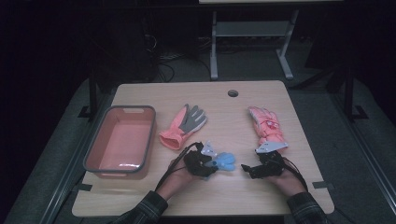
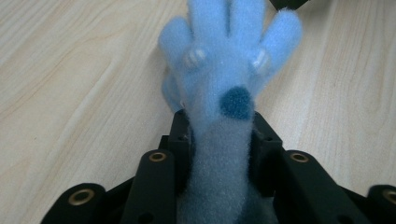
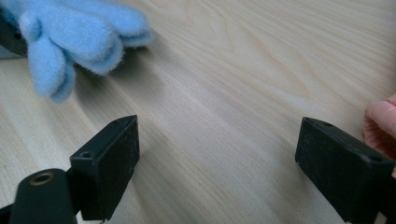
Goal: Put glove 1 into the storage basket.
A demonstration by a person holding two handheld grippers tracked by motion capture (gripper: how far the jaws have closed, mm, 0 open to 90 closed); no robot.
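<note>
In the high view, the left gripper (image 1: 208,161) sits low on the wooden tabletop (image 1: 233,196) with a fluffy blue glove (image 1: 224,160) pinched between its jaws, the glove's fingers spreading out past the jaw tips toward the right gripper (image 1: 250,169). The right gripper's jaws point at those blue fingers from a short way off, with bare wood between. Beyond the left jaws lies a pink and grey glove (image 1: 183,126), and farther out to their side a pink tub (image 1: 120,141); just beyond the right gripper lies a pink ski glove (image 1: 267,128). In the left gripper view, the jaws are closed on the blue glove (image 2: 224,107) at its cuff, the pile squeezed narrow between the pads while the fingers fan out ahead of the tips. In the right gripper view, the jaws stand wide apart over the tabletop (image 3: 243,93) with nothing between them; the blue glove's (image 3: 74,35) fingers lie ahead, off to one side of the nearer jaw.
</note>
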